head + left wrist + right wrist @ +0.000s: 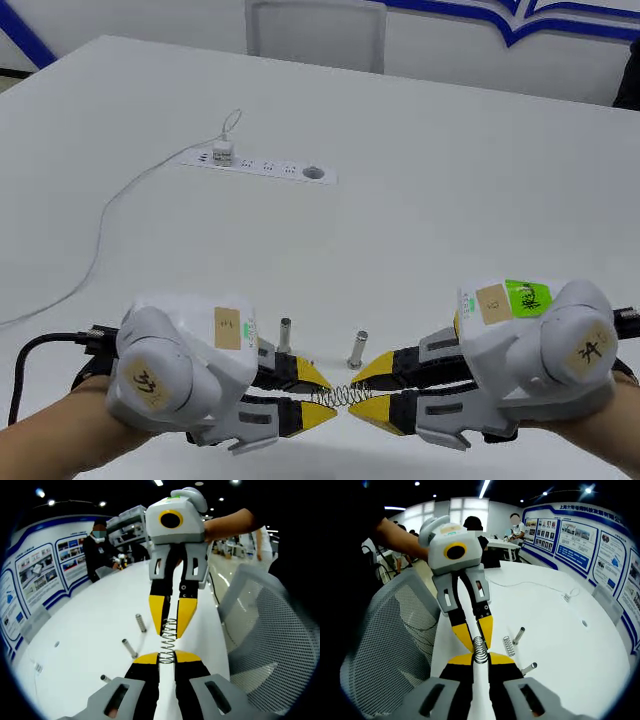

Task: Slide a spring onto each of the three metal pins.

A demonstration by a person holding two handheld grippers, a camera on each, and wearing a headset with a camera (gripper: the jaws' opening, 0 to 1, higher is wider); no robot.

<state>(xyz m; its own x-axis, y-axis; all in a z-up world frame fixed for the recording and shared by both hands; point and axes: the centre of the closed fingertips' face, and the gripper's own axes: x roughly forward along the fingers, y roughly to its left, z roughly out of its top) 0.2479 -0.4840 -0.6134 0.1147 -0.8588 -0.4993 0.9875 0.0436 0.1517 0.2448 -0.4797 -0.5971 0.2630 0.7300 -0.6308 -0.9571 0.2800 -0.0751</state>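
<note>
A thin metal spring spans the gap between my two grippers, which face each other tip to tip just above the near table edge. My left gripper is shut on its left end and my right gripper on its right end. In the left gripper view the spring runs from my own jaws up to the right gripper. Two bare pins stand upright just beyond the tips. Another spring stands upright beside a pin; whether a pin is inside it I cannot tell.
A white power strip with a plugged charger and a cable lies across the middle of the white table. A mesh chair is at the near side. People stand at tables further back in the room.
</note>
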